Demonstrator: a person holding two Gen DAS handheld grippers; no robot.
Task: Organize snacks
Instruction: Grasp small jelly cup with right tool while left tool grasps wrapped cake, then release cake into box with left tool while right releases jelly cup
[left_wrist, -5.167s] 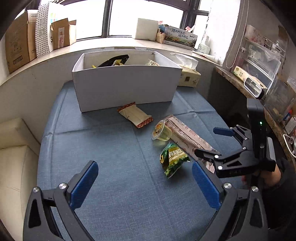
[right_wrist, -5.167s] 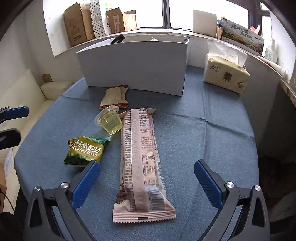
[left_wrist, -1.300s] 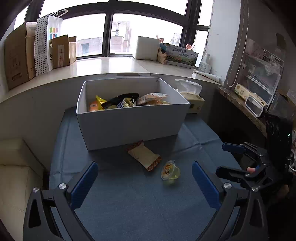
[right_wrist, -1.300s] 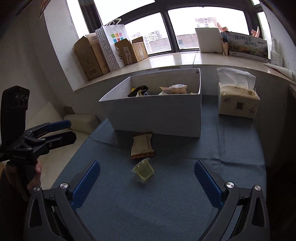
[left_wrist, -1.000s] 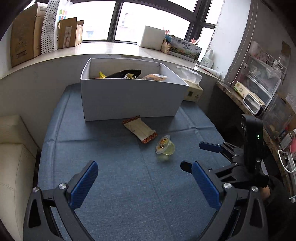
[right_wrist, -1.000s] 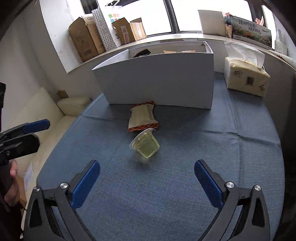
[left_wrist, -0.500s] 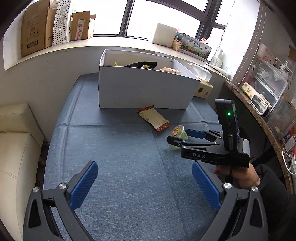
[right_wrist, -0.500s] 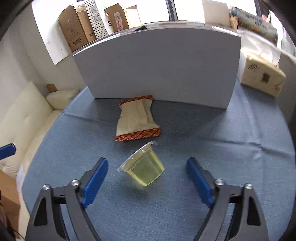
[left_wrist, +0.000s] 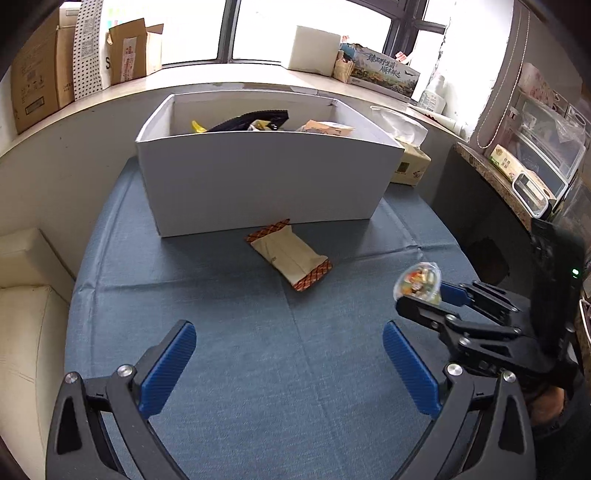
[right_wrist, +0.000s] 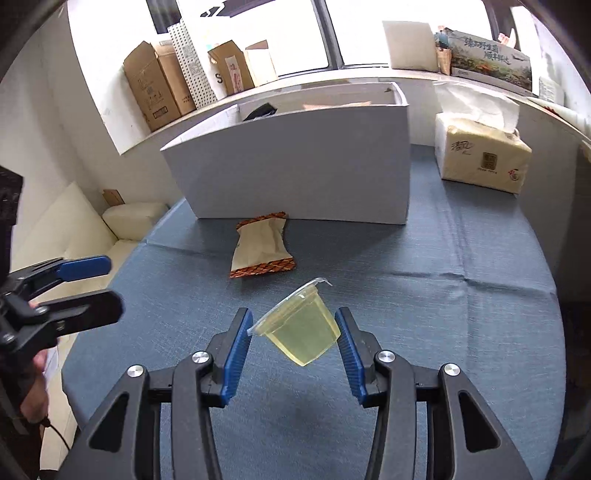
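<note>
Two grippers are in view. The right gripper (right_wrist: 293, 341) has its jaws clenched on a jelly cup (right_wrist: 301, 330), one blue pad against each side wall of the cup. The cup is tilted, its sealed lid facing up and away from the camera, pale yellow contents visible, and it is held clear of the blue desk cloth (right_wrist: 443, 314). In the left wrist view the same jelly cup (left_wrist: 419, 284) sits at the tip of the right gripper (left_wrist: 428, 302), at the right side of the scene, its printed lid turned toward the camera.

The left gripper (left_wrist: 288, 363) has its jaws released and spread wide, with nothing between the pads; it hangs over the near part of the cloth. In the right wrist view it appears at the left edge (right_wrist: 92, 286), held by a hand.

Beyond the cup, a beige snack packet (right_wrist: 262, 249) with brown patterned ends lies flat on the cloth, its far end just beside the front wall of a white box (right_wrist: 295, 166). The box (left_wrist: 266, 184) stands at the far side and holds several snack packs (left_wrist: 258, 120).

To the right of the box rests a tissue pack (right_wrist: 480, 158). Cardboard cartons (right_wrist: 159, 85) stand on the window ledge behind.
</note>
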